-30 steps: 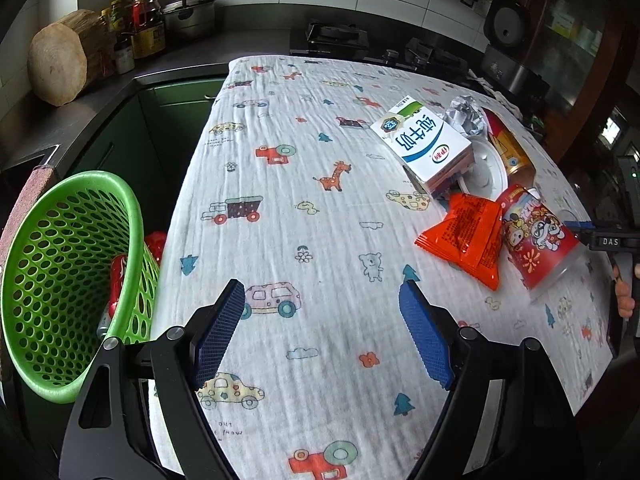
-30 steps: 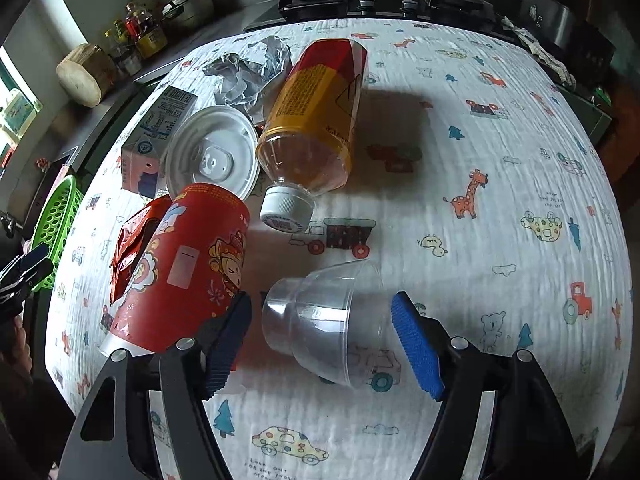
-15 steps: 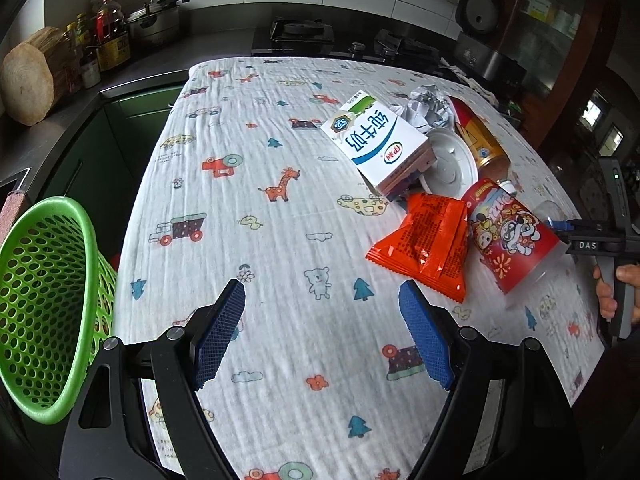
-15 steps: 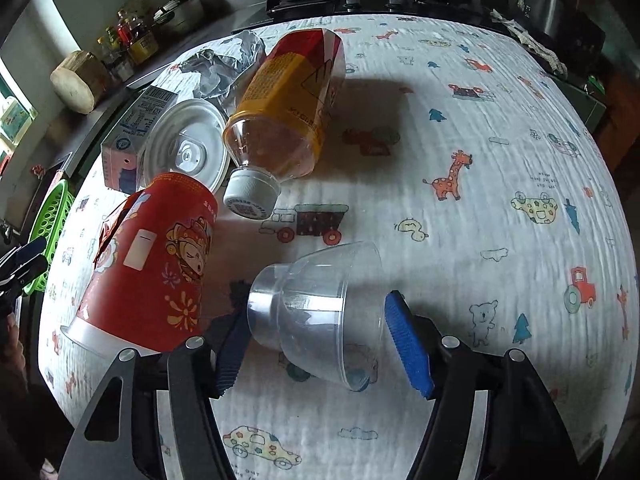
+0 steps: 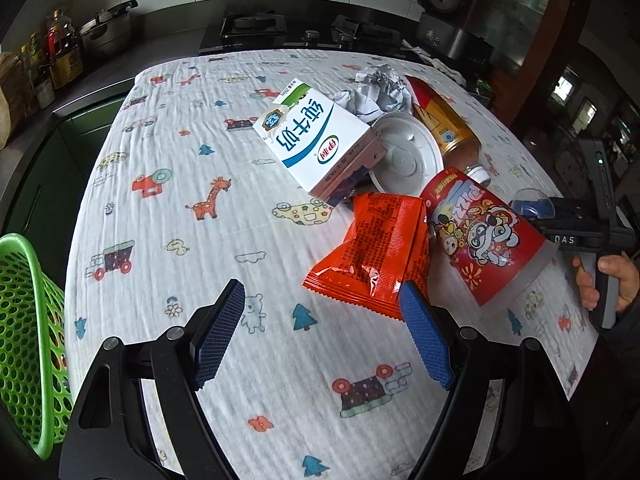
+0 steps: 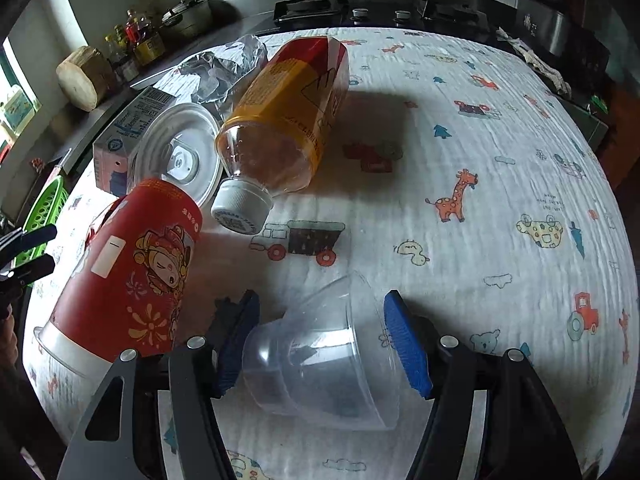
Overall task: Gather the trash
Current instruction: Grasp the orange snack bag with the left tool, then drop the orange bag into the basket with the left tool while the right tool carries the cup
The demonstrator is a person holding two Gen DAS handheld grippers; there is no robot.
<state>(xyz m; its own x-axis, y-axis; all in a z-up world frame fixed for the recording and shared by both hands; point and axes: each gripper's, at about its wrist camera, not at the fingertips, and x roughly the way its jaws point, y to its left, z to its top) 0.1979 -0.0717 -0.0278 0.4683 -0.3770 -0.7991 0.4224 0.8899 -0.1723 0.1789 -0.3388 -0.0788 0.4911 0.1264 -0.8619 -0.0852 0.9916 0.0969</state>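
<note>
Trash lies on a cartoon-print cloth: a milk carton (image 5: 316, 148), a white lid (image 5: 406, 156), an orange snack bag (image 5: 376, 248), a red paper cup (image 5: 486, 240) on its side, a yellow-labelled bottle (image 6: 284, 120) and crumpled paper (image 5: 378, 92). My left gripper (image 5: 324, 336) is open and empty, just short of the snack bag. My right gripper (image 6: 320, 340) is open with its pads on either side of a clear plastic cup (image 6: 320, 356) lying on the cloth, next to the red cup (image 6: 128, 276). The right gripper shows in the left wrist view (image 5: 536, 208).
A green perforated basket (image 5: 28, 336) hangs off the table's left edge. Behind the table runs a counter with a stove (image 5: 256, 28), a pot, bottles and a wooden block (image 6: 80, 76). A rice cooker (image 5: 440, 4) stands at the back right.
My left gripper has swung right and forward toward the snack bag; the basket has slid to the frame's left edge. My right gripper has moved in around the clear cup.
</note>
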